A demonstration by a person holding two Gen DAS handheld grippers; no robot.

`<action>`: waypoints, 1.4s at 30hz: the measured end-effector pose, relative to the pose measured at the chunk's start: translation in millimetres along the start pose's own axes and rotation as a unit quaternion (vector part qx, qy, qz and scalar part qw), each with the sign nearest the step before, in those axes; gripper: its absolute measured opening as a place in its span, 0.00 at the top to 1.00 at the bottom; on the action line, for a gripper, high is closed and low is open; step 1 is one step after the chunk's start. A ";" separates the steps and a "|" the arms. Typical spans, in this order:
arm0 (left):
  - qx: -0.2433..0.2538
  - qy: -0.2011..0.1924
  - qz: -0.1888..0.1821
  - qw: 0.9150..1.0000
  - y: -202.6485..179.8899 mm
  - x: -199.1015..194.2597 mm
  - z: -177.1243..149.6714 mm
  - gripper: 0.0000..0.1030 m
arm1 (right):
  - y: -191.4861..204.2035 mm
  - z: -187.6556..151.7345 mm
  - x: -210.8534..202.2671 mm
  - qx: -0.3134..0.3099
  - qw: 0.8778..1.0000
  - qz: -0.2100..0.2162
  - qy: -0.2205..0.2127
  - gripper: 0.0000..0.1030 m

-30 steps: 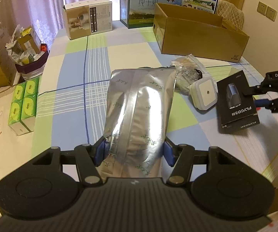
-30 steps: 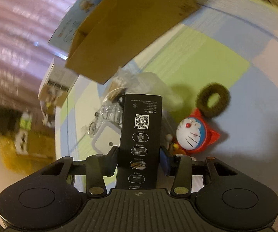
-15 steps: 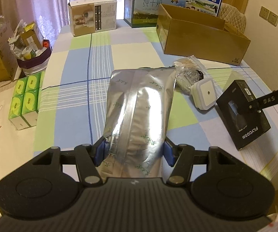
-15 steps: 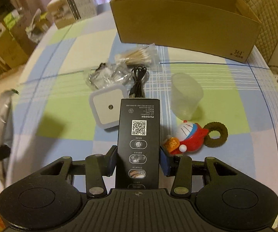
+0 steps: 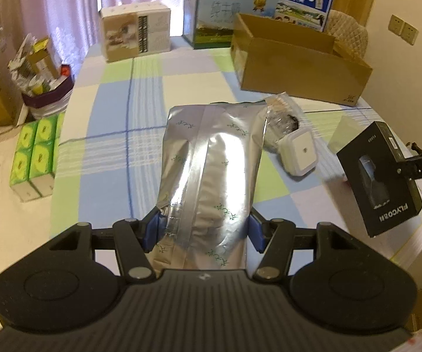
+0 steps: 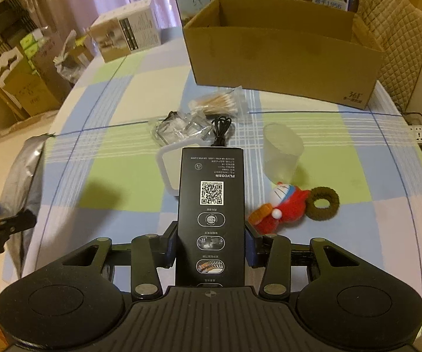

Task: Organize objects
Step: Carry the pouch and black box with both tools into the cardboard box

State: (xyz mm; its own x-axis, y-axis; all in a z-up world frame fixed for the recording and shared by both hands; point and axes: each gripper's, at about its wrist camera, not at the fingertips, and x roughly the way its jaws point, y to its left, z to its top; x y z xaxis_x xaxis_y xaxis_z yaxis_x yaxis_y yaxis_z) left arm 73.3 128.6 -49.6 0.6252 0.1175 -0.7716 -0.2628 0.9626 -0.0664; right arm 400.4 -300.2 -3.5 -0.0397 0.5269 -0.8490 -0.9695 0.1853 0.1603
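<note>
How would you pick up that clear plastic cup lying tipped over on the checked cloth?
Grip the clear plastic cup across its side walls near the wide rim, coming from above: it lies on its side, so the rounded walls face up, probably clear of the red toy.

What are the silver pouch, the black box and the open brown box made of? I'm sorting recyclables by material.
Silver pouch: looks like metallised foil film; mirror glare, creases, a flat seam strip. Black box: probably printed card with a matte finish; crisp folded edges, white print and a QR code. Open brown box: plain brown cardboard, dull and uncoated, judging by its raw walls.
</note>
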 end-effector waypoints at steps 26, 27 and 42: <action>-0.051 -0.048 0.038 0.997 -150.6 83.9 174.7 0.46 | -129.9 132.4 -37.5 -0.022 0.994 0.076 -0.081 0.61; -0.054 -0.051 0.039 0.997 -154.8 89.0 184.4 0.46 | -134.1 140.6 -37.7 -0.021 0.993 0.080 -0.086 0.61; -0.054 -0.077 0.047 0.994 -190.6 154.9 311.1 0.46 | -185.2 264.4 -18.6 0.007 0.985 0.071 -0.155 0.61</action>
State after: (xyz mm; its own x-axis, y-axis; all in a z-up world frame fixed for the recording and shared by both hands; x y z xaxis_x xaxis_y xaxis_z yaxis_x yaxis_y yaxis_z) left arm 448.9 39.3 40.4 0.6969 0.2498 -0.6723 -0.3975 0.9148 -0.0720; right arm 644.6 -125.1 115.7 -0.0975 0.7760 -0.6231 -0.9560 0.1010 0.2754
